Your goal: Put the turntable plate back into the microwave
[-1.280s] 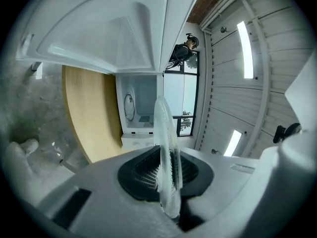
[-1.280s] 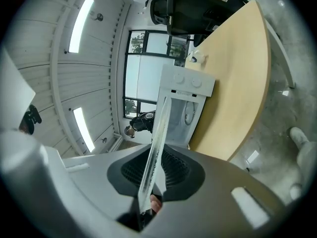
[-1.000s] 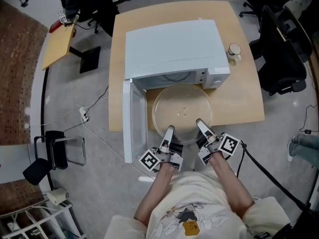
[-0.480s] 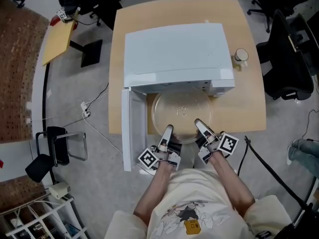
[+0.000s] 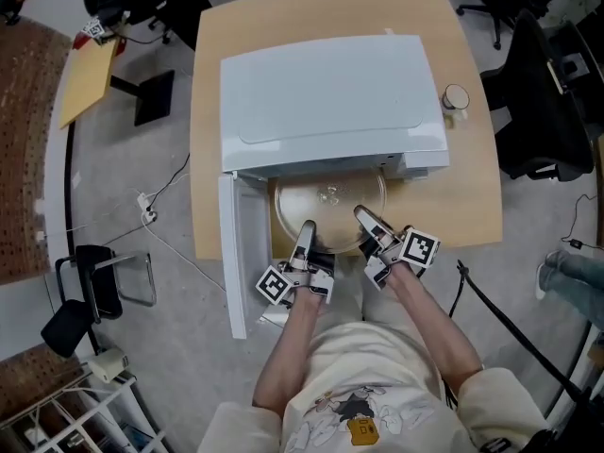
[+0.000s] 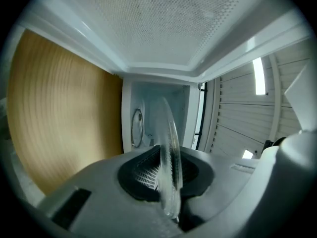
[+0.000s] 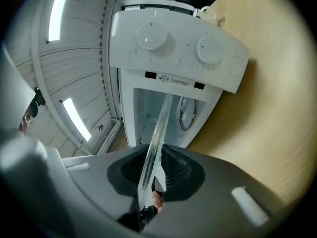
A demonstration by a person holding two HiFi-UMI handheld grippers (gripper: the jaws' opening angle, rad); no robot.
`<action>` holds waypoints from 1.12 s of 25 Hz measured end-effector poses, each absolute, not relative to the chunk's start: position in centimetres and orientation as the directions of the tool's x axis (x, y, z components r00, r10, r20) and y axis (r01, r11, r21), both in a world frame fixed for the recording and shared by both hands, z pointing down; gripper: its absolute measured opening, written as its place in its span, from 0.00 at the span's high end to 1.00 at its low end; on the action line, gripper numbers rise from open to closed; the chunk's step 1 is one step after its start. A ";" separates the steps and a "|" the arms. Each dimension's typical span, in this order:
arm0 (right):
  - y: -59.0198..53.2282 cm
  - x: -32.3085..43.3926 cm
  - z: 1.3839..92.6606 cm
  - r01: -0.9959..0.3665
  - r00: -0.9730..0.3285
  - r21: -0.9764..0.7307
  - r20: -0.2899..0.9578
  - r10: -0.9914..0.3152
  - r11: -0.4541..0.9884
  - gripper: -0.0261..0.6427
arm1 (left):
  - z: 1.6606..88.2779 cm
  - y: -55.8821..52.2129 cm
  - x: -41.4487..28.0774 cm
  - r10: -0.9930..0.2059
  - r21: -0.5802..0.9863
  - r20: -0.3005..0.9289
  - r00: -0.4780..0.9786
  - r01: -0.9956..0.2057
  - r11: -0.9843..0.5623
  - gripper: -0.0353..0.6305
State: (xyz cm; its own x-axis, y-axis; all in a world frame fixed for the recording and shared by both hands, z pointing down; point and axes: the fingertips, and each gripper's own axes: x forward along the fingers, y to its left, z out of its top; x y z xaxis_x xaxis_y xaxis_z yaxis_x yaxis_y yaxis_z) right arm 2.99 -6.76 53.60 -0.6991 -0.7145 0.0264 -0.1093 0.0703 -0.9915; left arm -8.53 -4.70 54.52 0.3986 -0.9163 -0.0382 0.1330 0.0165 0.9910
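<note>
We held our 2 forearms stretched up from the bottom middle of the head view, with the left gripper and right gripper level, side by side, and aimed at the open microwave at frame centre. Each gripper's jaws pinched the near rim of the glass turntable plate, seen edge-on between the pads in both gripper views. The plate hung flat at the oven's mouth, its far part beneath the microwave's top, and the door stood open at left.
</note>
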 end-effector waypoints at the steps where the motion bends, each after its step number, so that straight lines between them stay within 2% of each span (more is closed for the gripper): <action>1: -7.4 2.7 54.0 -0.112 -0.700 -0.991 0.028 -0.714 0.071 0.88 | 54.8 -5.3 -8.8 -0.919 0.991 -0.042 0.393 0.133 0.012 0.89; 14: -14.9 1.1 57.7 -0.097 -0.675 -0.992 0.008 -0.738 0.078 0.88 | 58.1 -12.8 -10.4 -0.924 0.995 -0.057 0.379 0.103 -0.020 0.89; 28: -18.3 2.2 61.2 -0.155 -0.591 -0.988 0.077 -0.803 0.020 0.87 | 60.9 -16.3 -9.8 -0.928 0.992 -0.011 0.373 0.119 0.036 0.89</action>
